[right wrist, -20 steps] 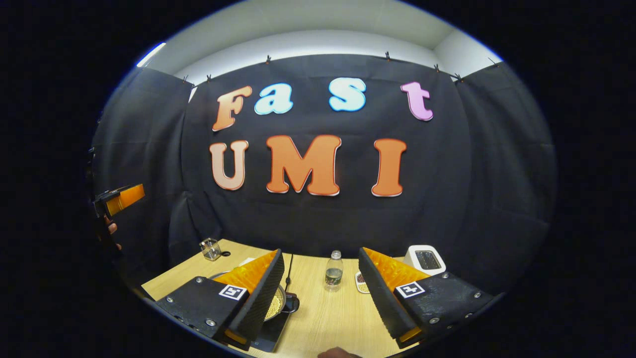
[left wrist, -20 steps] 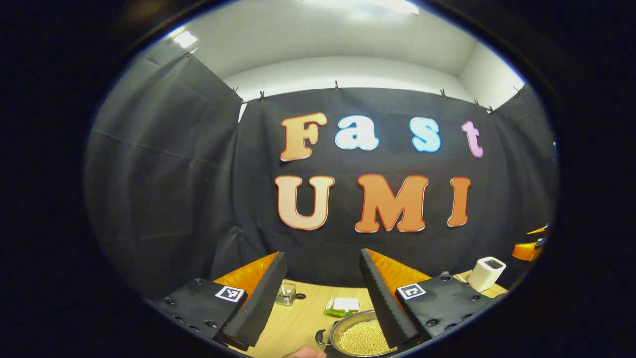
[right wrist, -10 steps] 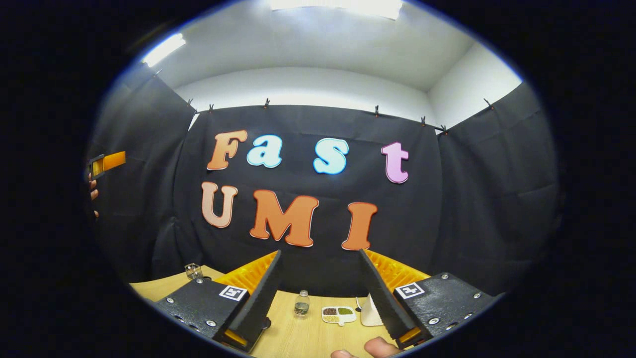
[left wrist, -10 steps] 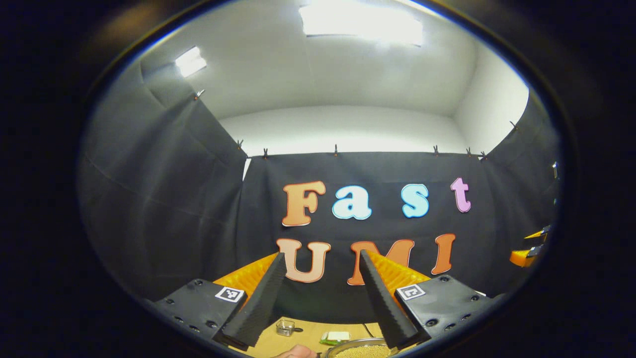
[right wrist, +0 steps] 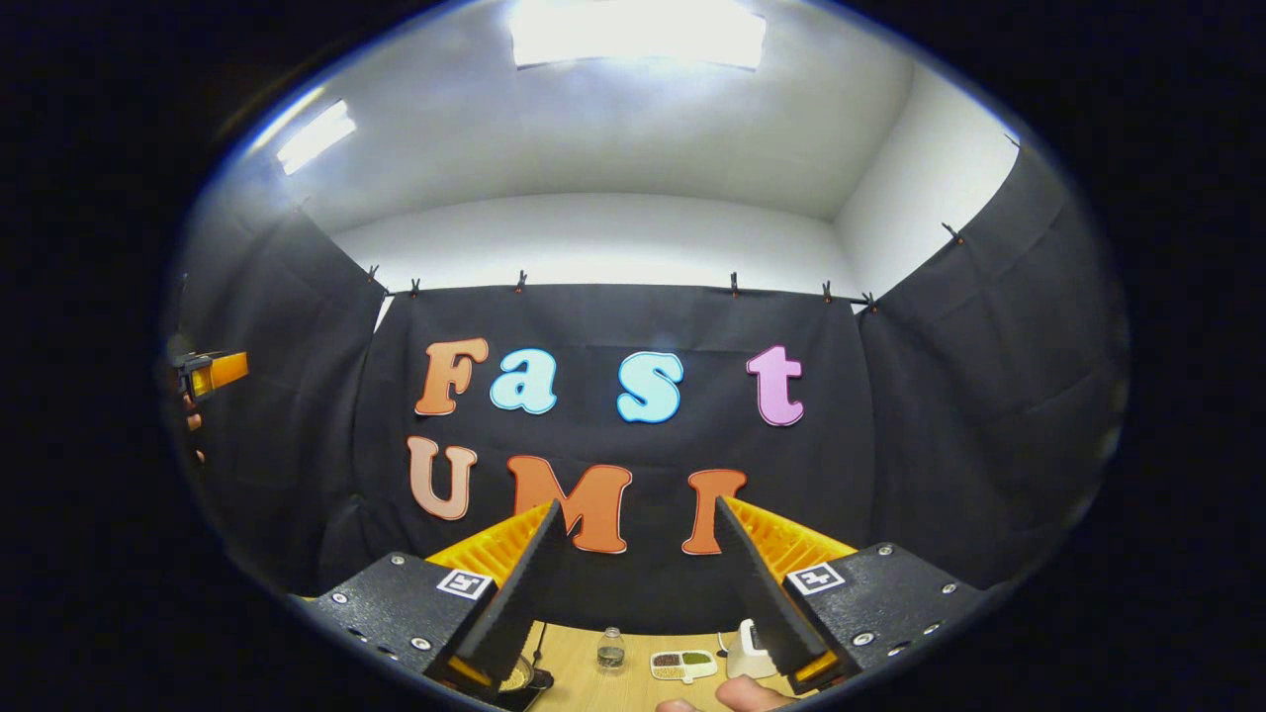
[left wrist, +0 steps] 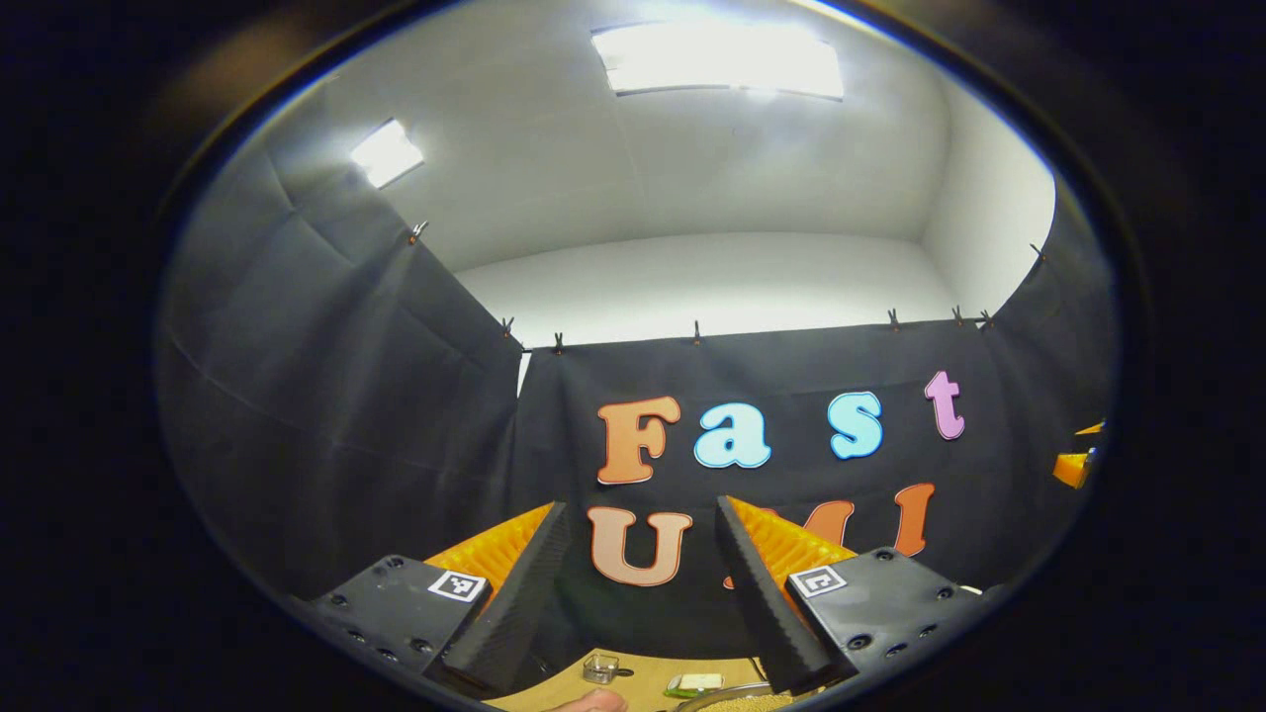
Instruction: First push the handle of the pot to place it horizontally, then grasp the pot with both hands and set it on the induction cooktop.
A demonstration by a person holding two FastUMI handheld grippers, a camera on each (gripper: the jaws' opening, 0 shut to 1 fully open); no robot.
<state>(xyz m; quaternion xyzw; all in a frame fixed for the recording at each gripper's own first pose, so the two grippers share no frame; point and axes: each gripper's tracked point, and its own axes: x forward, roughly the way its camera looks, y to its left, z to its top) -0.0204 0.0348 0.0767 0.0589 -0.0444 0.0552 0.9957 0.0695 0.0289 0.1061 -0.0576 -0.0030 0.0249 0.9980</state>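
The shallow metal pot [left wrist: 737,700] heaped with small pale-yellow beans sits at the very bottom edge of the left gripper view, on the light wooden table [left wrist: 648,677], just beneath the left gripper [left wrist: 641,583]; in the right gripper view a sliver of it shows low behind that gripper's left finger, seemingly resting on a dark flat slab [right wrist: 514,698] that I judge to be the induction cooktop. Its handle is too hidden to say how it lies. The main risk, as I read it, is that both tools point up at the booth wall and ceiling, so any descent toward the pot would begin almost blind, and a finger could clip the rim and scatter beans or skid the pot. The left gripper's jaws stand apart, holding nothing; the right gripper [right wrist: 638,578] likewise stands apart and empty. Further off on the table lie a small clear glass cup [left wrist: 599,669], a green-and-white packet [left wrist: 694,683], a clear plastic bottle [right wrist: 611,650], a white divided dish of grains [right wrist: 682,664] and a white boxy appliance [right wrist: 749,653], all near enough to be knocked by a careless sweep.
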